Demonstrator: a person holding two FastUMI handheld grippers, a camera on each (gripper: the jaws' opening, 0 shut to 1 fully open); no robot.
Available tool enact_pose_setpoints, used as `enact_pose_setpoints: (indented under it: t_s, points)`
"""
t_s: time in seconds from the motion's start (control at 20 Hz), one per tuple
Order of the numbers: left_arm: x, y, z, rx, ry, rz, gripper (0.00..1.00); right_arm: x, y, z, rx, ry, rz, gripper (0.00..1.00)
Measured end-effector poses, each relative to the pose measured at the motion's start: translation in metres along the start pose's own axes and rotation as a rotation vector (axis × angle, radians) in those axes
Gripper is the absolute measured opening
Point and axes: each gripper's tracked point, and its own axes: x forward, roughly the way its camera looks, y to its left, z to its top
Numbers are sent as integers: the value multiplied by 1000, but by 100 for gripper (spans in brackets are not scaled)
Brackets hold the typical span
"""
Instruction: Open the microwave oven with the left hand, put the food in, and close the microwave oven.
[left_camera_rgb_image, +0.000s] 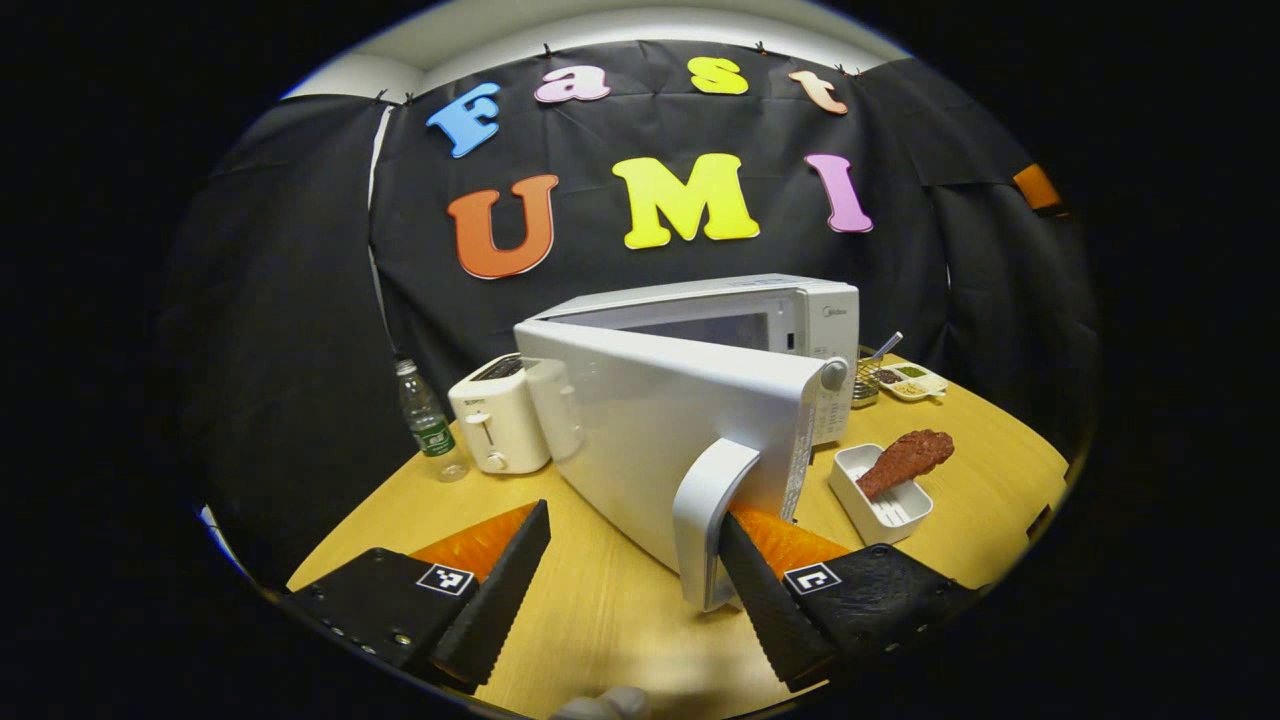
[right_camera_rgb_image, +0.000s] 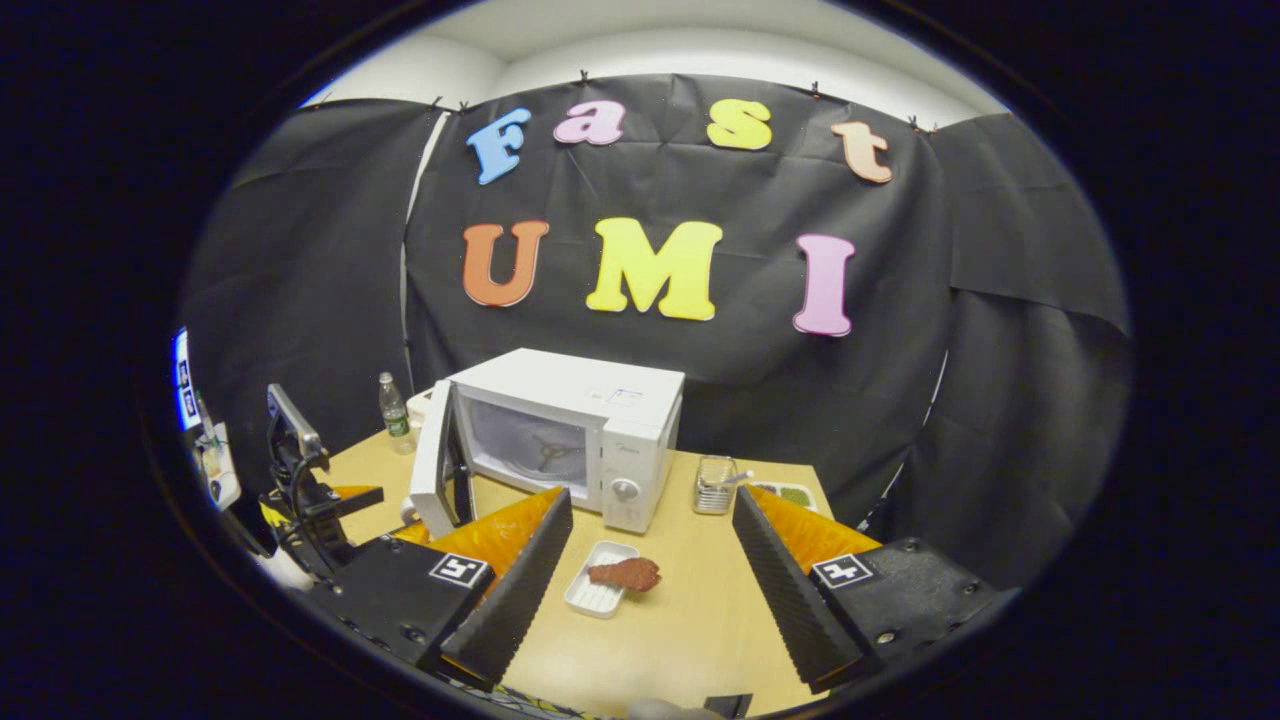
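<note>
The white microwave (left_camera_rgb_image: 800, 320) stands mid-table with its door (left_camera_rgb_image: 660, 420) swung out towards me. My left gripper (left_camera_rgb_image: 632, 520) is open; its right finger (left_camera_rgb_image: 760, 590) is tucked behind the door handle (left_camera_rgb_image: 705, 510), and its left finger hangs free over the table. A brown piece of food (left_camera_rgb_image: 905, 460) lies across a small white tray (left_camera_rgb_image: 885, 515) right of the door. In the right gripper view the microwave's cavity (right_camera_rgb_image: 530, 440) shows open, and the food (right_camera_rgb_image: 625, 573) on its tray (right_camera_rgb_image: 592, 597) sits between the fingers of my open right gripper (right_camera_rgb_image: 652, 500), farther off. The left gripper (right_camera_rgb_image: 340, 495) is by the door (right_camera_rgb_image: 432, 460).
A white toaster (left_camera_rgb_image: 495, 415) and a plastic bottle (left_camera_rgb_image: 425, 420) stand left of the microwave. A wire basket (left_camera_rgb_image: 865, 385) and a divided dish (left_camera_rgb_image: 912, 380) sit at its right rear. The wooden table (left_camera_rgb_image: 600, 600) ends close in front of me.
</note>
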Motion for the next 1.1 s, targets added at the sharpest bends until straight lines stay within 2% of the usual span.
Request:
enact_pose_setpoints:
  t_s: [0.2, 0.55, 0.65, 0.8, 1.1]
  points:
    - [-20, 54, -17, -38, 24, 55, 97, -4, 31, -10, -11, 14, 30, 100]
    - [-37, 104, -37, -199, 78, 35, 96, 5, 50, -56, 8, 83, 35, 100]
    - [-42, 117, -39, -192, 78, 39, 95, 11, 48, -78, 46, 133, 36, 100]
    - [-54, 140, -40, -138, 64, 85, 95, 30, 39, -105, 83, 179, 26, 100]
    - [-79, 155, -34, -93, 74, 147, 95, 98, 1, -164, 165, 326, 35, 100]
